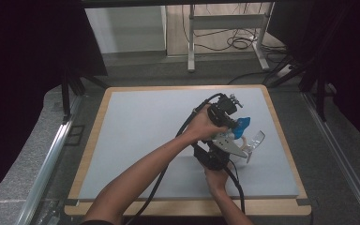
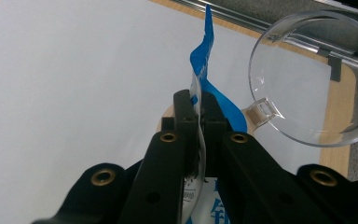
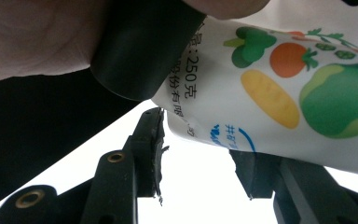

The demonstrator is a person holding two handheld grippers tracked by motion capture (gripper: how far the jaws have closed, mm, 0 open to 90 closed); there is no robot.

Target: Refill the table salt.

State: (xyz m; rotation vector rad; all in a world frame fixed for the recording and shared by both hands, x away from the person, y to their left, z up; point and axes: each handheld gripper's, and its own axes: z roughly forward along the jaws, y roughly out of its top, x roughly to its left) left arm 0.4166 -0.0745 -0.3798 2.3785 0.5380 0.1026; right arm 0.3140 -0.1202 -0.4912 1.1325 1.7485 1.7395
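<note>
The pouch (image 3: pixel 279 88) looked like glossy printed plastic film, the cup (image 2: pixel 307 79) was clear, smooth plastic, the fingers (image 2: pixel 186 116) were matt black plastic with brass-coloured rivets — and the counter (image 1: pixel 145 122) was matt pale grey, wood-edged.

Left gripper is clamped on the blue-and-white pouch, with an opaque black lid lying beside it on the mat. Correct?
Not quite. The left gripper is clamped on the blue-and-white pouch, but the lid beside it is clear and see-through, not opaque black. The left gripper view shows it.

White pouch (image 3: pixel 279 88) printed with vegetables (blue top edge).
</note>
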